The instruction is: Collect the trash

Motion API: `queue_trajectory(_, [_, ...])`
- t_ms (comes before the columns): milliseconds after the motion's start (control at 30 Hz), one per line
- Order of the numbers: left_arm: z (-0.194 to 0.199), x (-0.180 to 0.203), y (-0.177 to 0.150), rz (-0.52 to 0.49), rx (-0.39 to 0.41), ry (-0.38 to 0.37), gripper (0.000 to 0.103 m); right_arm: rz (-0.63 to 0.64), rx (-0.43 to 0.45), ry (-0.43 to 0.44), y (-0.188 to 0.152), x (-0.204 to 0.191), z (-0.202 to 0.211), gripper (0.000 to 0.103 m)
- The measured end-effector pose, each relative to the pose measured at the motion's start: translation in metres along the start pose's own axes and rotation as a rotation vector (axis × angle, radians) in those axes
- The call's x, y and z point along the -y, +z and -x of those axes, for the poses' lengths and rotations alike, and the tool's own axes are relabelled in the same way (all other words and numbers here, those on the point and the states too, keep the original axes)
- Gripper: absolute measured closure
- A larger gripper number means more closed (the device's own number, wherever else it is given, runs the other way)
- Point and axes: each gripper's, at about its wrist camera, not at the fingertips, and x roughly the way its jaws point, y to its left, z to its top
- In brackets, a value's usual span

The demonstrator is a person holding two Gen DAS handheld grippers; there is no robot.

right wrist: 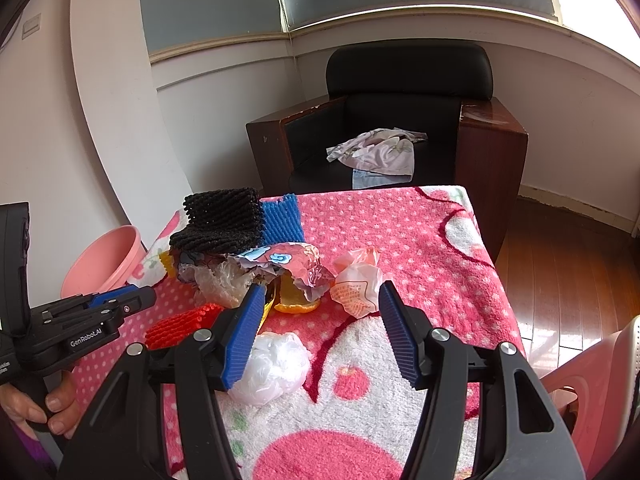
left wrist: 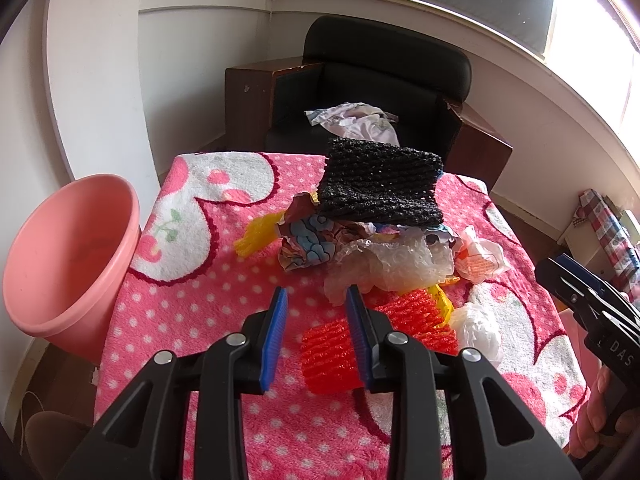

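Observation:
A pile of trash lies on the pink blanket-covered table (left wrist: pixel 200 300): black foam net (left wrist: pixel 380 188), crumpled printed wrapper (left wrist: pixel 308 240), clear plastic film (left wrist: pixel 392 260), red foam net (left wrist: pixel 352 344), white plastic wad (left wrist: pixel 476 328) and an orange-white wrapper (left wrist: pixel 480 258). My left gripper (left wrist: pixel 316 332) is open, its right finger over the red net's left end. My right gripper (right wrist: pixel 320 328) is open above the table, the white wad (right wrist: pixel 272 364) by its left finger and the orange-white wrapper (right wrist: pixel 356 284) between the tips farther off. A pink bin (left wrist: pixel 68 256) stands off the table's left edge.
A black armchair (right wrist: pixel 400 120) with cloth (right wrist: pixel 380 152) on its seat stands behind the table. A blue foam net (right wrist: pixel 280 220) and yellow piece (right wrist: pixel 296 300) lie in the pile. A pink plastic chair (right wrist: pixel 600 380) is at right. Wood floor lies right of the table.

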Motion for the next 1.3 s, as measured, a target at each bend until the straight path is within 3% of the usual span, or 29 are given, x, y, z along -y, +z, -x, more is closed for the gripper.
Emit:
queue_trajectory(167, [0.004, -0.006, -0.003, -0.030, 0.007, -0.034, 0.059, -0.002, -0.014, 0.009, -0.003, 0.002, -0.001, 0.043])
queue_trajectory(467, [0.013, -0.016, -0.022, -0.130, -0.034, -0.209, 0.058, 0.017, -0.062, 0.084, -0.012, 0.003, -0.002, 0.043])
queue_trajectory(567, [0.011, -0.010, -0.028, -0.179, -0.059, -0.247, 0.058, 0.016, -0.087, 0.123, -0.016, 0.001, -0.004, 0.048])
queue_trajectory(667, [0.003, -0.005, -0.029, -0.210, -0.077, -0.229, 0.057, 0.012, -0.110, 0.157, -0.019, 0.000, -0.007, 0.049])
queue_trajectory(767, [-0.006, -0.005, -0.025, -0.209, -0.087, -0.216, 0.047, 0.008, -0.123, 0.182, -0.020, 0.000, -0.007, 0.049])
queue_trajectory(900, [-0.016, -0.005, -0.023, -0.220, -0.101, -0.227, 0.048, 0.002, -0.142, 0.202, -0.022, 0.002, -0.009, 0.049])
queue_trajectory(933, [-0.017, -0.005, -0.023, -0.226, -0.101, -0.240, 0.051, -0.003, -0.150, 0.208, -0.023, 0.002, -0.010, 0.049])
queue_trajectory(1100, [-0.015, -0.001, -0.028, -0.239, -0.100, -0.272, 0.091, -0.052, -0.193, 0.237, -0.027, 0.009, -0.020, 0.049])
queue_trajectory(1200, [-0.013, -0.003, -0.030, -0.223, -0.100, -0.287, 0.101, -0.067, -0.219, 0.236, -0.030, 0.011, -0.026, 0.049])
queue_trajectory(1300, [-0.008, -0.005, -0.034, -0.224, -0.095, -0.300, 0.102, -0.074, -0.239, 0.223, -0.033, 0.013, -0.031, 0.049])
